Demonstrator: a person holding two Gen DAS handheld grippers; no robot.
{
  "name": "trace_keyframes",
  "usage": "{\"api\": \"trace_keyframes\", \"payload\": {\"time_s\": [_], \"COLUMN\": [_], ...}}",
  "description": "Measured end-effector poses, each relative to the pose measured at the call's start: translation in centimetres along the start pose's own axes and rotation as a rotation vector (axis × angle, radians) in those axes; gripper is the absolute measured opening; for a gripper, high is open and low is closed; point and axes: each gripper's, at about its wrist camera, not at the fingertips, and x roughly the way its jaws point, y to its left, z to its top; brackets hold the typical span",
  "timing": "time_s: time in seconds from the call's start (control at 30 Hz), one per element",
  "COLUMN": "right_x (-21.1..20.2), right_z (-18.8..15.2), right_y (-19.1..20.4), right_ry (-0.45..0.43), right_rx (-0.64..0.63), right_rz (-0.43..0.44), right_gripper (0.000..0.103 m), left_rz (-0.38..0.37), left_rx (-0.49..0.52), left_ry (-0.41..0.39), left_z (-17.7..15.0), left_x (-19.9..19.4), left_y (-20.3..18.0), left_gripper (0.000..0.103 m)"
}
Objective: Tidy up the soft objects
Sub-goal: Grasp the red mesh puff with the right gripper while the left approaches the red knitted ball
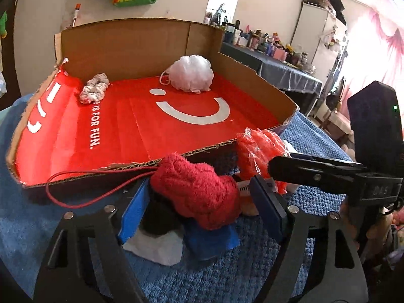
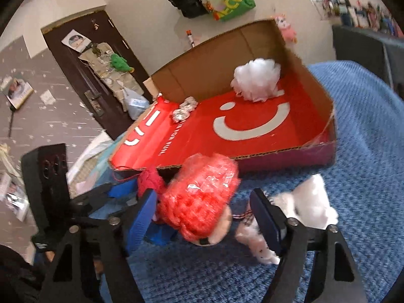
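Soft things beside the cardboard box.
Our left gripper brackets the red knit piece; our right gripper brackets the red-haired doll, jaws apart, neither pressing.

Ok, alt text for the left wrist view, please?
The left gripper straddles a red knitted toy on a blue blanket, pads not clearly pressing it. Behind lies an open cardboard box with a red smiley floor, holding a white pouf and a scrunchie. The right gripper reaches in beside a red wrapped bundle.
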Motion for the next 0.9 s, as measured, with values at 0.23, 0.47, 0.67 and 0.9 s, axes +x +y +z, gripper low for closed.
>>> {"api": "trace_keyframes", "payload": {"time_s": [0.23, 0.47, 0.67, 0.9], "right_x": [0.2, -1.3, -2.8, -3.9], "right_z": [0.0, 0.2, 0.4, 0.4], "right_y": [0.3, 0.7, 1.8, 2.9], "right_ry": [-0.003, -0.048, -0.085, -0.113], "right_rx": [-0.02, -0.017, -0.044, -0.055], "right_rz": [0.016, 0.006, -0.012, -0.025], "right_gripper": [0.055, 0.053, 0.053, 0.053], "left_rz": [-0.032, -0.044, -0.056, -0.052], "left_rx": [-0.014, -0.012, -0.018, -0.04], "left_ry": [0.006, -0.032, -0.074, -0.09], "left_z": [0.2, 0.3, 0.6, 0.3], "left_x": [0.6, -1.2, -3.6, -5.2], "left_y": [0.2, -0.1, 0.0, 1.1], "left_gripper": [0.052, 0.05, 0.047, 0.035]}}
